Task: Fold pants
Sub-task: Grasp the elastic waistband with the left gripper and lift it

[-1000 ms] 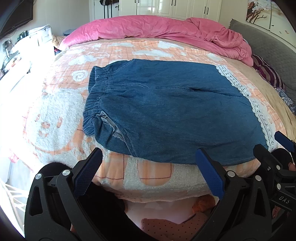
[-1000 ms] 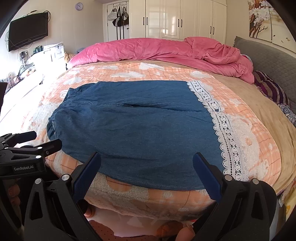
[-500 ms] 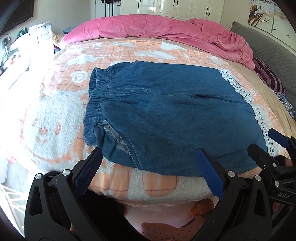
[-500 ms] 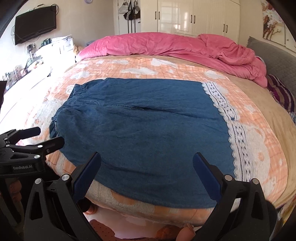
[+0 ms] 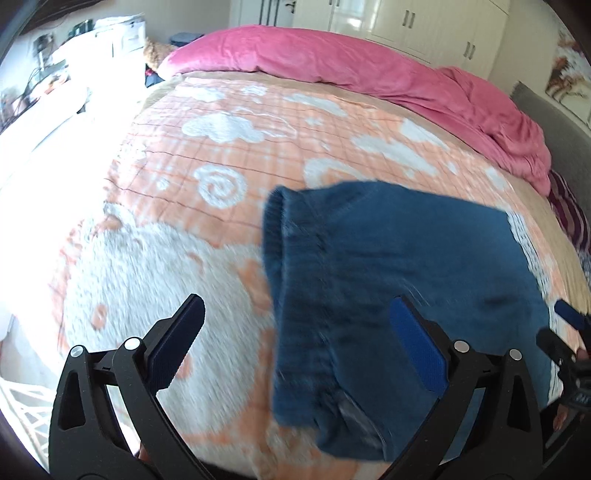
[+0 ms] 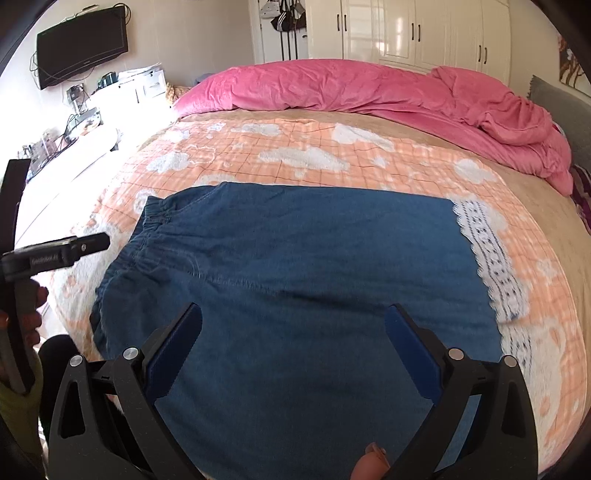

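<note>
Denim pants (image 6: 295, 280) lie flat on an orange-and-white blanket (image 6: 303, 155) covering the bed, waistband w/ gathered elastic to the left, lace-trimmed hems (image 6: 491, 258) to the right. They sit toward the near edge of the bed, well apart from the pink duvet (image 6: 369, 88) bunched along the far side. Right gripper (image 6: 293, 350) hangs over the near middle of the denim, fingers (image 6: 173, 350) spread wide, nothing between them; can't tell if the tips touch the cloth. A fingertip (image 6: 371, 463) shows at the bottom edge of the right wrist view. Left gripper (image 5: 295, 350) is over by the waistband end, also wide open and empty: its left pad (image 5: 177, 343) is over bare blanket, its right pad (image 5: 417, 350) over the denim, w/ the waistband edge running between them. Left wrist view is motion-blurred, so fine detail of the waistband and the pocket area near the bottom is hard to read. In the right wrist view the left gripper shows side-on at the left edge, held by a hand (image 6: 26, 306), beside the waistband corner. In the left wrist view the right gripper's blue tip shows at the far right edge. White wardrobes (image 6: 406, 33) and a wall TV (image 6: 81, 44) stand behind the bed.
</note>
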A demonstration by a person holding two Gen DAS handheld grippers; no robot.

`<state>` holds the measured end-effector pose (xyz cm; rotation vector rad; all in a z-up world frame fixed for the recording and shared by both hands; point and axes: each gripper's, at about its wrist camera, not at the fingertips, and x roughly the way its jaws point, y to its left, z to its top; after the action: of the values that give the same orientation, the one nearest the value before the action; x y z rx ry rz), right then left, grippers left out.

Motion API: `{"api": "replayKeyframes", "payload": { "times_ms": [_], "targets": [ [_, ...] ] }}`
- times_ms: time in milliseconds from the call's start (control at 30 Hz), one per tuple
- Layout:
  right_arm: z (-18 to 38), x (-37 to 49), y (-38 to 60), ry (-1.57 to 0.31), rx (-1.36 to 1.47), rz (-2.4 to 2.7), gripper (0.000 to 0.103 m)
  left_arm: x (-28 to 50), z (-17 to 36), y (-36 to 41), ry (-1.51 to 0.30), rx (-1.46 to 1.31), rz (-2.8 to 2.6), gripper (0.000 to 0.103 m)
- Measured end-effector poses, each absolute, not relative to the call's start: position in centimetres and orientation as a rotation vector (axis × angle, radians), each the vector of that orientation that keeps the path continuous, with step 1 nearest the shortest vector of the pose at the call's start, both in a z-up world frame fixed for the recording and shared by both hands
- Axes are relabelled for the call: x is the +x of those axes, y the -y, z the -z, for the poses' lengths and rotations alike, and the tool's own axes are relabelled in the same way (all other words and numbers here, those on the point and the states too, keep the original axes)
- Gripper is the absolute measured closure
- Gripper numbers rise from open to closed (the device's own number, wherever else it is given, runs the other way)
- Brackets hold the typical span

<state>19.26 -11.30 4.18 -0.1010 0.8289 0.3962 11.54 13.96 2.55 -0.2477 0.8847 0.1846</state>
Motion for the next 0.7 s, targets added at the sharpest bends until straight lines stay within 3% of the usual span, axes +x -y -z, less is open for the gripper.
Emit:
{"api": "replayKeyframes", "payload": {
  "times_ms": [433, 633, 667, 700],
  "targets": [
    [-3.3, 29.9, 5.4, -0.819, -0.301, -0.457, 0.004, 21.5, 1.5, -17.8, -0.937, -0.204, -0.166, 0.011],
    [-1.4, 34.6, 3.7, -0.894, -0.322, -0.503, 0.004, 23.4, 3.6, -18.4, -0.953, -0.277, -0.040, 0.024],
    [-1.3, 35.0, 3.3, -0.895, -0.330, -0.505, 0.004, 23.6, 3.6, -18.3, -0.945, -0.263, -0.041, 0.029],
    [-1.1, 35.5, 2.8, -0.899, -0.344, -0.511, 0.004, 23.7, 3.6, -18.1, -0.933, -0.241, -0.035, 0.043]
  ]
}}
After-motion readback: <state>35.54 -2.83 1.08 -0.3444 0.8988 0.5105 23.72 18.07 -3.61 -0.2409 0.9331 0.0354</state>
